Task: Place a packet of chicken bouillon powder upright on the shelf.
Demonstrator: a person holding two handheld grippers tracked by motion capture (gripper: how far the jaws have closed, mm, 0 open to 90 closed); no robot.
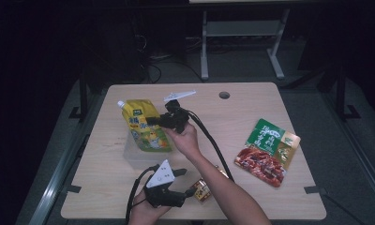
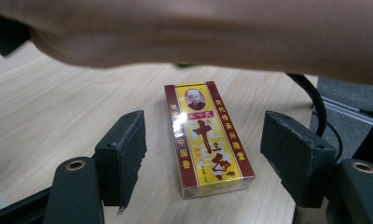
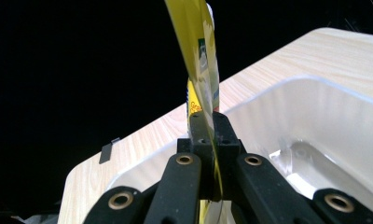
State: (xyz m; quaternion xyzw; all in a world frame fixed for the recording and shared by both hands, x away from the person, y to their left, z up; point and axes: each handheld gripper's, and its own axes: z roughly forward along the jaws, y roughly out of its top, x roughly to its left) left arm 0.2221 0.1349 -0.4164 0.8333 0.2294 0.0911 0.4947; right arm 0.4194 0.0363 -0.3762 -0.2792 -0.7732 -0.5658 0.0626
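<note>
On the box (image 2: 207, 140), large red characters "十三香" are printed beneath a small portrait, with "中国" read along its left band. The pouches' lettering cannot be read.

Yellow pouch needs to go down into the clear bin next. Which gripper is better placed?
Right. The right gripper is already shut on the yellow pouch, above the clear bin. The left gripper is open around the small box.
</note>
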